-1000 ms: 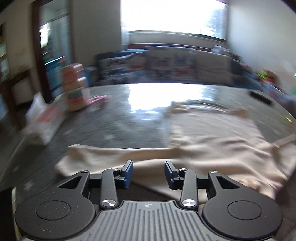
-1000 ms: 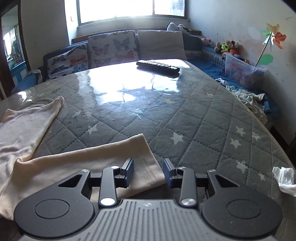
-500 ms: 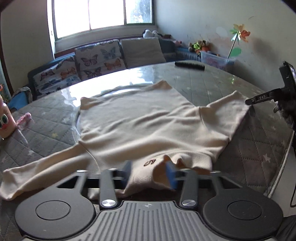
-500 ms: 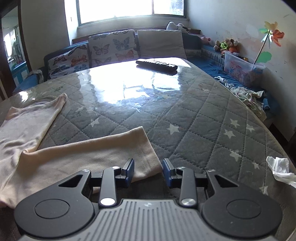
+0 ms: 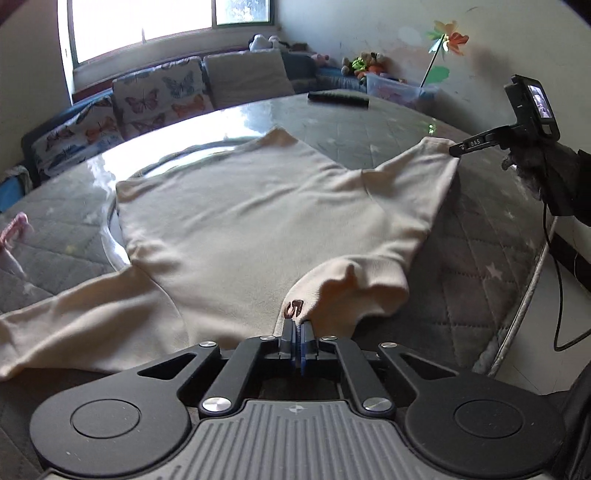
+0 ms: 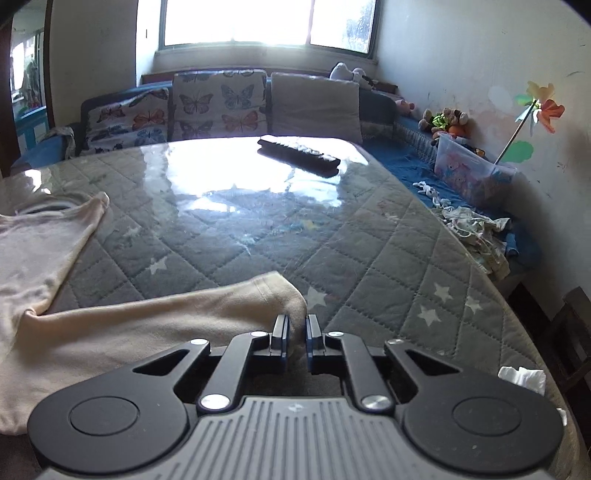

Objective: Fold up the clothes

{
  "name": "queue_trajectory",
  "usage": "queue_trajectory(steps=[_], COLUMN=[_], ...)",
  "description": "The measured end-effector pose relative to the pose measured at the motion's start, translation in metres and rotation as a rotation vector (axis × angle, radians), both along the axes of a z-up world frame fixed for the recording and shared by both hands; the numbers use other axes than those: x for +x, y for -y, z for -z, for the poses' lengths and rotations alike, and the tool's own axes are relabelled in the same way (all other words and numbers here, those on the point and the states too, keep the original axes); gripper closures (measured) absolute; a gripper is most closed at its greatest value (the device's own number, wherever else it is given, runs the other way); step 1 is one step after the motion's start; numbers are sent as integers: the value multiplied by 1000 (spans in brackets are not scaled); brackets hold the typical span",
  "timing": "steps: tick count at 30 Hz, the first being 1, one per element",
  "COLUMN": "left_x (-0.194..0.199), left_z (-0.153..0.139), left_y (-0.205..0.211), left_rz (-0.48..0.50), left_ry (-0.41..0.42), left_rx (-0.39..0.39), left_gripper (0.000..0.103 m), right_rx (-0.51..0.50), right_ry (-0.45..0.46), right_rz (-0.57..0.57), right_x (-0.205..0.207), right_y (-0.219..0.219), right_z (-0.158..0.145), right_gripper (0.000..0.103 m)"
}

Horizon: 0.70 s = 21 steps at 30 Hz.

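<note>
Cream knit, soft and faintly ribbed, the long-sleeved top [image 5: 258,218] is lying face-down and spread flat on the quilted grey star-print table cover [image 6: 369,251], sleeves stretching out to either side and the hem pointing away toward the window. Left gripper [image 5: 296,332] is pinching the neckline right at its fingertips, pads clamped tight on a raised pucker. Right gripper [image 6: 294,332] is closing around the right sleeve's cuff [image 6: 284,295], its pads standing slightly apart with cloth between them.

Window [image 6: 266,22]: bright daylight, glare on surface | Table [image 6: 369,236]: grey quilted star-patterned cover under glossy sheet | Sofa [image 6: 391,107]: blue, along far wall, butterfly cushions [image 6: 219,105] | Wall [image 6: 461,55]: pale, scuffed, pinwheel [image 6: 541,107] leaning against it
</note>
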<state>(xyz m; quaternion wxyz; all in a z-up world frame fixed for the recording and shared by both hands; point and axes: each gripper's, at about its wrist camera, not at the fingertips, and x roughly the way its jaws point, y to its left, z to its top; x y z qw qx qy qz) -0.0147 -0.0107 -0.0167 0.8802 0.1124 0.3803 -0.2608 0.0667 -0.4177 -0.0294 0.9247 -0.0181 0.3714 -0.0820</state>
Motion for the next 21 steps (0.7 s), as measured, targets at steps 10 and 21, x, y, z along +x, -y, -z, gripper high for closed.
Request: queue_trajectory(steps=[10,21], left_x=[4,28], left_z=[-24,-4], left_y=[-17,-5], left_rz=[-43,-78], left_ry=[62,46], left_rx=[-53,-75], left_gripper=[94,94], right_rx=[-11,104], right_ry=[68,-14], right_rz=[-179,-670], right_x=[-17,-15], right_y=[-38,-171], right_z=[-36,-35], right_gripper=[82,74])
